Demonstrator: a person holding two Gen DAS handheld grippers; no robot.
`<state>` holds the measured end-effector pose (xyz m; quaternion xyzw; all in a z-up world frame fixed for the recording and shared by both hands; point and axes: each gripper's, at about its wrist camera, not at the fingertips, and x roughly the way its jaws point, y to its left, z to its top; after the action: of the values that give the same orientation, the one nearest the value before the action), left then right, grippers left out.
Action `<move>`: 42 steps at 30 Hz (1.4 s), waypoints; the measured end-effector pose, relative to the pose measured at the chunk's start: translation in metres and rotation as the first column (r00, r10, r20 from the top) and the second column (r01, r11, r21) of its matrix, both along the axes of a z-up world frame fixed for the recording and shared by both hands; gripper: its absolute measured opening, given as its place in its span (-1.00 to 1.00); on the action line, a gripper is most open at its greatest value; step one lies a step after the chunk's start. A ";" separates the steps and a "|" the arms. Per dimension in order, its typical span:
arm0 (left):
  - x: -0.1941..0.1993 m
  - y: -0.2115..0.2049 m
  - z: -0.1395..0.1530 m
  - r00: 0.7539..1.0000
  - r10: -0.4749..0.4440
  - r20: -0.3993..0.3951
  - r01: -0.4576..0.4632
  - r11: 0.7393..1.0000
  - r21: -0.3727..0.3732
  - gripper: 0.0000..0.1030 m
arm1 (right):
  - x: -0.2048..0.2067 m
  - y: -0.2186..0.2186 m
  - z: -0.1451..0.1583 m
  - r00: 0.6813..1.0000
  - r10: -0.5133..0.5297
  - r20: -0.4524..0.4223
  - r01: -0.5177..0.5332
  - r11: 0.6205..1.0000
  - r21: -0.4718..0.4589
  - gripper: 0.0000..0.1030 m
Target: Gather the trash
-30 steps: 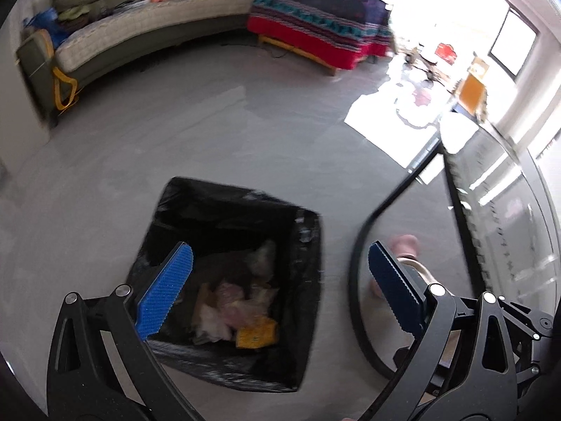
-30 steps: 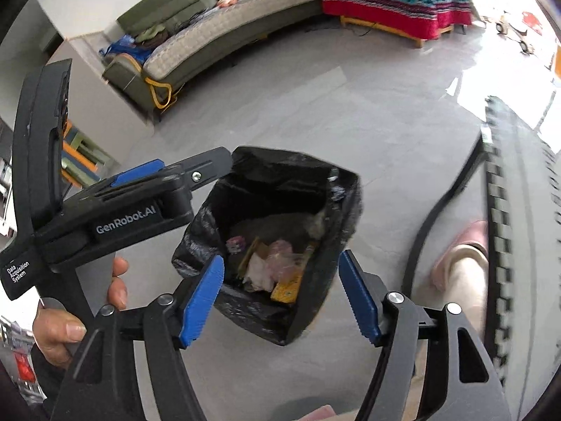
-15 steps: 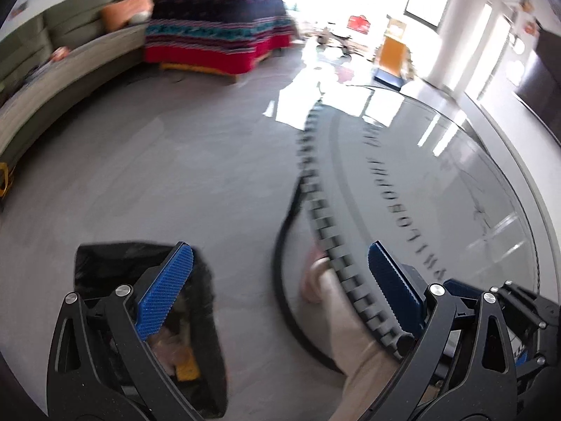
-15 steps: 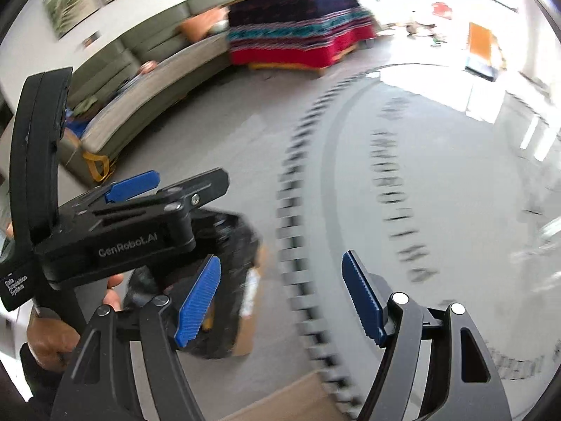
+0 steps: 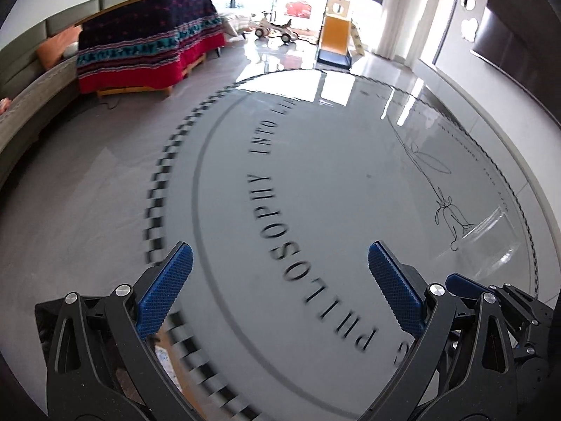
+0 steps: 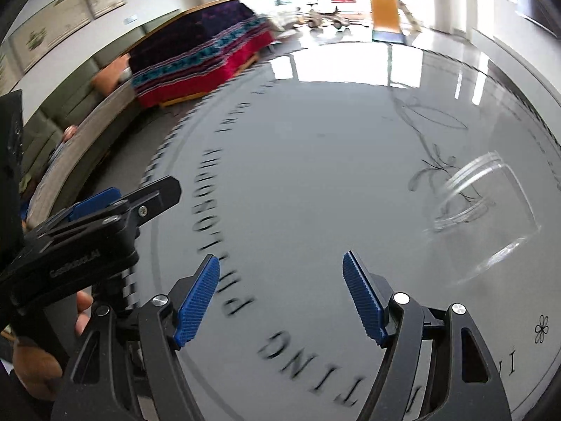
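Note:
My left gripper [image 5: 278,291] is open and empty above a round glass table [image 5: 315,175] printed with dark lettering. My right gripper [image 6: 280,300] is also open, nothing between its blue pads, over the same table [image 6: 298,193]. A clear plastic jar [image 6: 480,207] lies on the glass ahead and to the right of it; in the left wrist view the jar [image 5: 491,231] is at the far right. A hand [image 6: 35,361] holds the left gripper [image 6: 140,193] at the left of the right wrist view. A dark patch of the black bin bag [image 5: 44,326] shows behind the left finger.
Grey floor lies left of the table's checkered rim [image 5: 157,189]. A bench under a red patterned blanket [image 5: 147,56] and a long sofa [image 5: 31,94] line the far left. Toys and a yellow slide [image 5: 336,35] stand by the bright windows.
Both grippers swung away from above the black bin bag to over the glass table. The bin slid out to the lower left and the clear jar came into view.

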<state>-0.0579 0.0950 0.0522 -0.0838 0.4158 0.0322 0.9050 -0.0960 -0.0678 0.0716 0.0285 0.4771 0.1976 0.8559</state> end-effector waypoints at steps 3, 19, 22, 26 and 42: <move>0.018 -0.012 -0.009 1.000 -0.023 -0.018 0.023 1.000 0.015 0.88 | 0.014 -0.015 -0.009 0.999 -0.045 -0.007 0.045 0.999 -0.002 0.43; 0.090 -0.064 -0.045 0.993 -0.111 -0.050 0.114 0.991 0.063 0.88 | 0.066 -0.071 -0.033 0.978 -0.184 0.099 0.194 0.975 -0.106 0.46; 0.096 -0.068 -0.047 0.993 -0.111 -0.050 0.115 0.991 0.076 0.88 | 0.070 -0.073 -0.035 0.975 -0.188 0.118 0.202 0.971 -0.124 0.51; 0.099 -0.068 -0.049 0.994 -0.096 -0.047 0.099 0.992 0.081 0.88 | 0.078 -0.071 -0.034 0.975 -0.189 0.115 0.203 0.971 -0.124 0.55; 0.106 -0.062 -0.057 0.993 -0.062 -0.099 0.073 0.991 0.114 0.88 | 0.088 -0.063 -0.034 0.976 -0.187 0.113 0.204 0.965 -0.163 0.68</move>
<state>0.0478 0.0327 -0.0052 -0.0146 0.4586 0.0299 0.8880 -0.0079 -0.1305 0.0375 -0.0088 0.4455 0.0708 0.8924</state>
